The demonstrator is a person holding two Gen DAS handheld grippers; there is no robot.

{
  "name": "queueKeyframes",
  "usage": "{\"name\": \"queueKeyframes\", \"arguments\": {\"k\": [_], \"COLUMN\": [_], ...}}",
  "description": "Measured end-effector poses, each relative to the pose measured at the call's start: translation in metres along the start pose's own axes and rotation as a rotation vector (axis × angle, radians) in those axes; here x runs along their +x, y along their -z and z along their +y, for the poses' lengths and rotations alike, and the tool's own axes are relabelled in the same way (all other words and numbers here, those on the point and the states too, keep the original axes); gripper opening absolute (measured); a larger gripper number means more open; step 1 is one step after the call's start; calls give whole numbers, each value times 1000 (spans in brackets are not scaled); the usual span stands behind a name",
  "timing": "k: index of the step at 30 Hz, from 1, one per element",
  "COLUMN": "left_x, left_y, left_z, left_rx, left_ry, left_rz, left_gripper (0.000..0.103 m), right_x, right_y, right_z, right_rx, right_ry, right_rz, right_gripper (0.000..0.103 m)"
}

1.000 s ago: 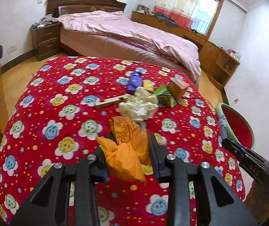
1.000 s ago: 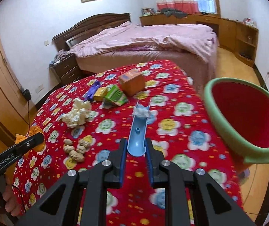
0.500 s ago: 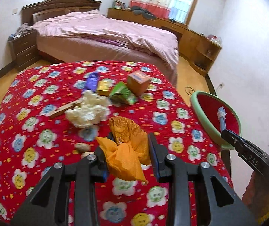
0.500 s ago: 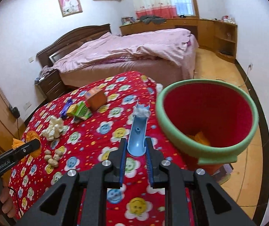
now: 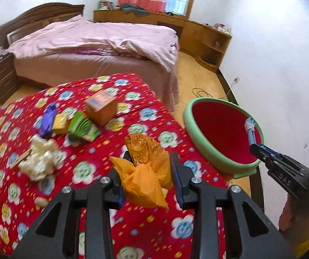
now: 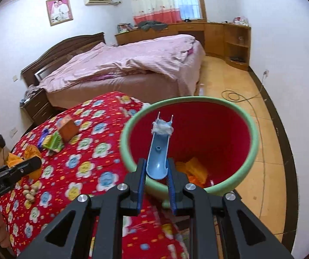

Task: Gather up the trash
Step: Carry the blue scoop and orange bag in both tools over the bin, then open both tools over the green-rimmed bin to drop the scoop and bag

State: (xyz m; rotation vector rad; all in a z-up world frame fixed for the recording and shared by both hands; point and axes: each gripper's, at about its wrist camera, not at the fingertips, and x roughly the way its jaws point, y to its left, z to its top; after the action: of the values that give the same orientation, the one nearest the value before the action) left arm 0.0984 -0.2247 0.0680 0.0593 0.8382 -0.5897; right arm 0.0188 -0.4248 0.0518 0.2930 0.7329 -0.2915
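Right gripper [image 6: 156, 173] with blue scoop [image 6: 157, 157] over red bin [image 6: 254, 142] of orange scraps [image 6: 195, 168].

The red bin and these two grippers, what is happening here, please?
A person is clearing trash off the red flowered table. The right gripper is shut on a blue plastic piece with a white wad at its tip, held over the red bin. The left gripper is shut on an orange crumpled wrapper above the table. Boxes and other scraps lie on the table.
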Motion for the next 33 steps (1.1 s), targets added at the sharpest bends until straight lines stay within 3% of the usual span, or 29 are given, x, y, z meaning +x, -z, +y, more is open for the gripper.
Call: {"name": "queueKeyframes", "arguments": {"k": [12, 24, 28, 33], "left_x": [41, 78, 88, 100], "left_y": [-30, -42, -42, -43], "left_z": [-56, -90, -101, -114], "left_rx": [91, 139, 156, 163], "left_ry": [64, 93, 107, 128], "left_rz": [20, 45, 56, 71], "left_gripper": [35, 35, 35, 36], "right_x": [33, 48, 44, 36], "right_y": [-11, -16, -17, -17], "right_z": [-47, -72, -80, -85], "right_rx": [46, 62, 78, 90], "right_ry": [44, 16, -1, -8], "right_rz": [43, 58, 49, 34], "right_gripper": [21, 22, 33, 37]}}
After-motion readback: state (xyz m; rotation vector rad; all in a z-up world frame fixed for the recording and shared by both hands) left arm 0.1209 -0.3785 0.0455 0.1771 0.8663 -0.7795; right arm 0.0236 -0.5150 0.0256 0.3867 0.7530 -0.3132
